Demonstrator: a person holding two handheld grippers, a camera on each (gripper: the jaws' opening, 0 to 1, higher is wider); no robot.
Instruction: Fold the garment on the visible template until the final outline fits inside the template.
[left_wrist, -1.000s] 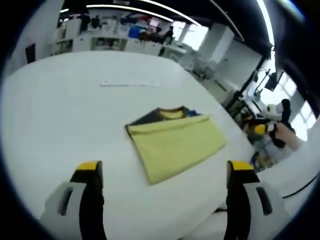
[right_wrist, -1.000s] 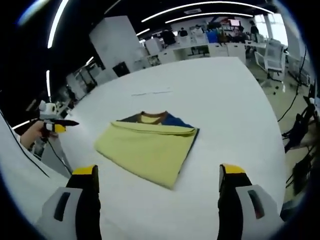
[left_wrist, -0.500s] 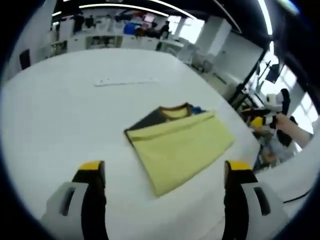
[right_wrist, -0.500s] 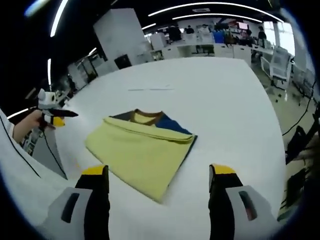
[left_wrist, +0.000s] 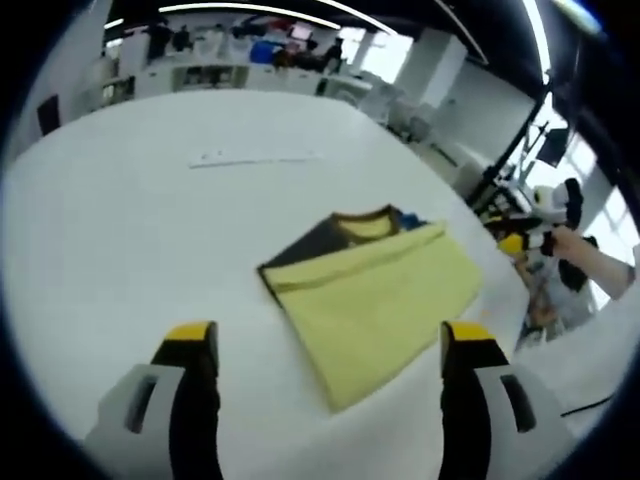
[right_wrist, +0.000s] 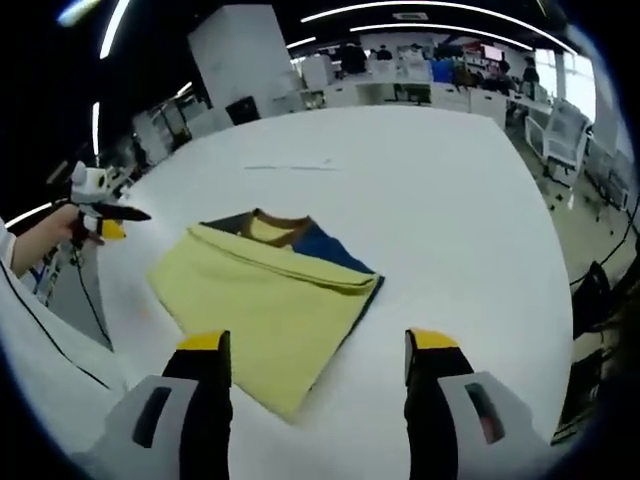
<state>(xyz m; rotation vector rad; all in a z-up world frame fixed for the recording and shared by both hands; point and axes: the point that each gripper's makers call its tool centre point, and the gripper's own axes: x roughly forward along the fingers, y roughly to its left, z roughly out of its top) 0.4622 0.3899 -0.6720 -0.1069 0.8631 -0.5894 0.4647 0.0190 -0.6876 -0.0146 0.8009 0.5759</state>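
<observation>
A folded garment (left_wrist: 380, 292), yellow on top with dark brown and blue parts and a yellow collar at its far edge, lies flat on the white table (left_wrist: 150, 240). In the right gripper view the same garment (right_wrist: 258, 296) spreads just beyond my jaws. My left gripper (left_wrist: 327, 345) is open above the table, just short of the garment's near corner, with nothing between its yellow-tipped jaws. My right gripper (right_wrist: 316, 348) is open too, its jaws hovering over the garment's near edge. The other gripper (right_wrist: 98, 205) shows at the left, held in a hand; in the left gripper view it is (left_wrist: 525, 222) at the right.
A thin pale strip (left_wrist: 250, 158) lies on the table beyond the garment, also seen as a strip (right_wrist: 290, 166) in the right gripper view. Desks, chairs and people fill the far background. The table's edge (right_wrist: 540, 200) runs down the right side.
Both views have closed in on the garment, which now sits larger and nearer the jaws. The jaws of both grippers look slightly narrower apart. The garment itself has not moved.
</observation>
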